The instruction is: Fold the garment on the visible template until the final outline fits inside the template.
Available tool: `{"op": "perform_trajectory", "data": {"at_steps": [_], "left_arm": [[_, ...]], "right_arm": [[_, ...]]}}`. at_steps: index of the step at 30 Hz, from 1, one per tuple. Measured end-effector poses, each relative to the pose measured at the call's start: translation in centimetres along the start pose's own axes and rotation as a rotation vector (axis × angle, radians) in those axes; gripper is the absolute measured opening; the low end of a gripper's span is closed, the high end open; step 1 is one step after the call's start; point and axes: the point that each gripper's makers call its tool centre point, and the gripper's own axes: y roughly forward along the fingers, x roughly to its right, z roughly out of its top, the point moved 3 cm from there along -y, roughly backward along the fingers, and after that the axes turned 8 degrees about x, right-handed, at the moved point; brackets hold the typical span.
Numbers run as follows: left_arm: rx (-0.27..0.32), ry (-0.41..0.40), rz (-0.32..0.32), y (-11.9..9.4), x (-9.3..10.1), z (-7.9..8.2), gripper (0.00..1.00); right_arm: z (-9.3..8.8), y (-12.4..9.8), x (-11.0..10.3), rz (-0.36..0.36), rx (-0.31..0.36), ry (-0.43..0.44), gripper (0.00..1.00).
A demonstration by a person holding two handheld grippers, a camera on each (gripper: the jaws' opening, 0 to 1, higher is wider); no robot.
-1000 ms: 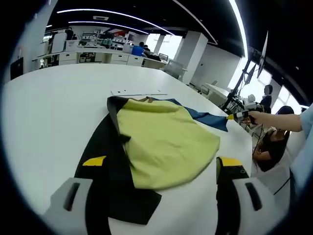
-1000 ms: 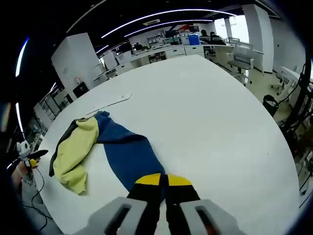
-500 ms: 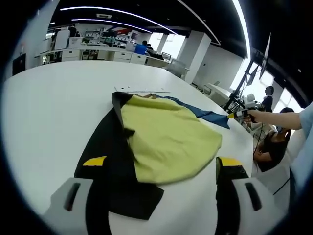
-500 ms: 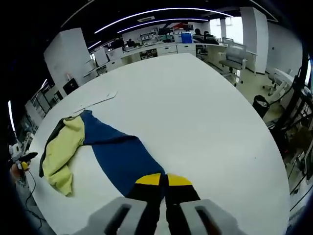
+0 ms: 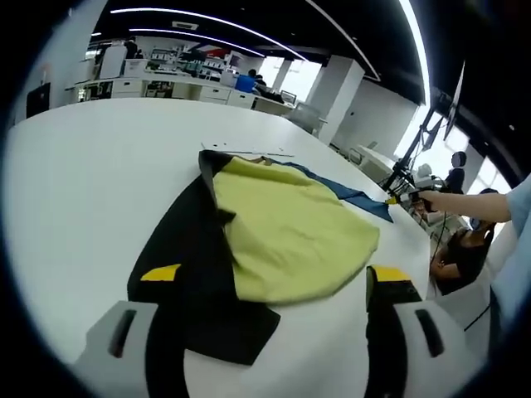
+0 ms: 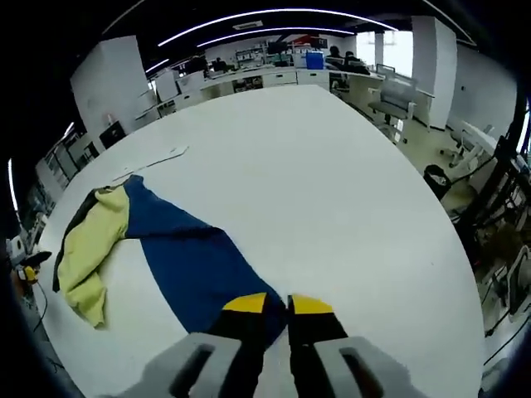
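I see soft matt cloth in the garment (image 5: 282, 232) ahead of my fingers (image 5: 162, 274), on a smooth, faintly glossy bench (image 6: 332, 182).

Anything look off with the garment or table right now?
Nothing damaged or spilled. The garment lies unevenly on the white table: its blue panel is stretched toward the right gripper, whose jaws are shut on it, while the yellow panel lies bunched over the black part.
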Motion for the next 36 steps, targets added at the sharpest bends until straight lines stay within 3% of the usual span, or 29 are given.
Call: {"op": "perform_trajectory", "data": {"at_steps": [1,3,7,11,13,16,18,22,29,36], "left_arm": [[0.000,-0.001,-0.001,0.0,0.0,0.0,0.87],[0.007,-0.011,-0.005,-0.1,0.1,0.4,0.87],[0.008,0.007,-0.006,-0.1,0.2,1.0,0.87],[0.015,0.004,-0.006,-0.1,0.2,1.2,0.87],[0.017,0.000,-0.004,-0.1,0.2,1.2,0.87],[0.019,-0.006,0.004,-0.2,0.1,1.0,0.87],[0.018,-0.011,0.007,-0.3,0.0,0.9,0.87],[0.021,-0.020,0.016,-0.4,-0.2,0.8,0.87],[0.029,-0.032,0.016,-0.5,0.0,0.6,0.86],[0.045,-0.032,0.007,-0.4,0.4,0.8,0.86]], "right_arm": [[0.7,0.4,-0.9,0.048,0.029,0.017,0.29],[1.4,0.9,-2.3,0.096,0.037,0.026,0.26],[2.1,3.6,-4.1,0.160,0.012,-0.168,0.32],[1.8,5.3,-6.1,0.176,-0.040,-0.341,0.27],[1.7,6.2,-5.8,0.139,-0.070,-0.337,0.27],[1.5,7.2,-5.8,0.152,-0.080,-0.323,0.26],[1.7,7.3,-6.1,0.174,-0.062,-0.274,0.18],[1.6,7.4,-5.4,0.155,-0.088,-0.273,0.00],[2.8,6.4,-5.2,0.157,-0.061,-0.290,0.00],[5.8,4.3,-6.2,0.141,0.002,-0.381,0.00]]}}
